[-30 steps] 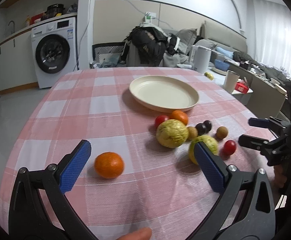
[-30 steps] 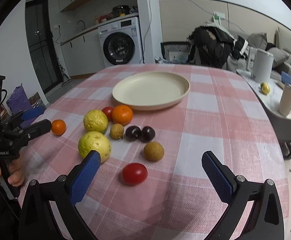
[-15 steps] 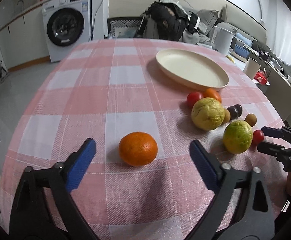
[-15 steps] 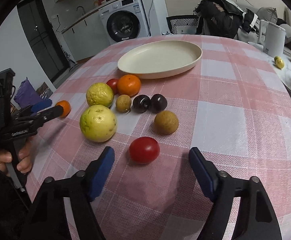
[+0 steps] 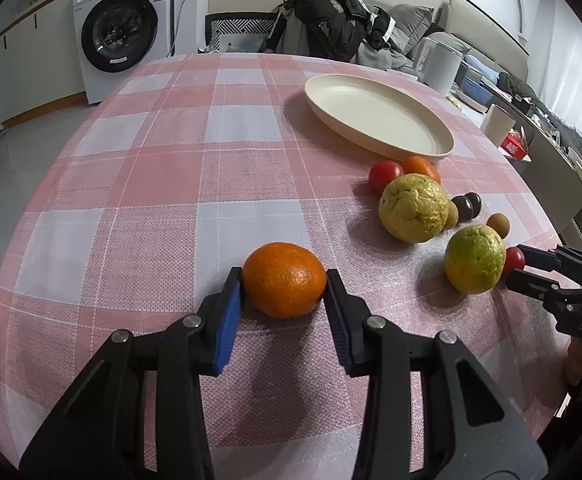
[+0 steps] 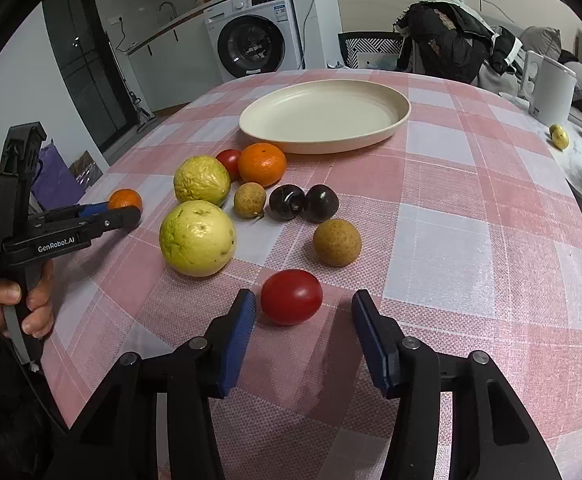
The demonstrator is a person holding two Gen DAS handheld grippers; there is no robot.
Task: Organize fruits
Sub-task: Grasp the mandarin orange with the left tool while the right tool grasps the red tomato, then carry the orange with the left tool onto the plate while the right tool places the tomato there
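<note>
An orange (image 5: 285, 290) rests on the pink checked tablecloth (image 5: 211, 184), and my left gripper (image 5: 284, 280) is closing with both blue pads against its sides. In the right wrist view that gripper (image 6: 125, 210) sits at the far left with the orange (image 6: 125, 199) at its tips. My right gripper (image 6: 303, 300) is also closing around a red tomato (image 6: 291, 296); the left pad is nearly on it, while a gap shows at the right pad. The cream plate (image 6: 325, 116) is bare at the table's far side.
Between the grippers and the plate lie two yellow-green guavas (image 6: 197, 238) (image 6: 202, 180), a second orange (image 6: 262, 164), another tomato (image 6: 229, 160), two dark plums (image 6: 303, 202) and two brown longans (image 6: 337, 242) (image 6: 249, 199). A washing machine (image 6: 257, 46) and a chair draped with clothes stand beyond the table.
Both grippers have narrowed from wide open. The left one moved forward and down onto the orange, and its pads now touch it. The right one drew in around the tomato.
</note>
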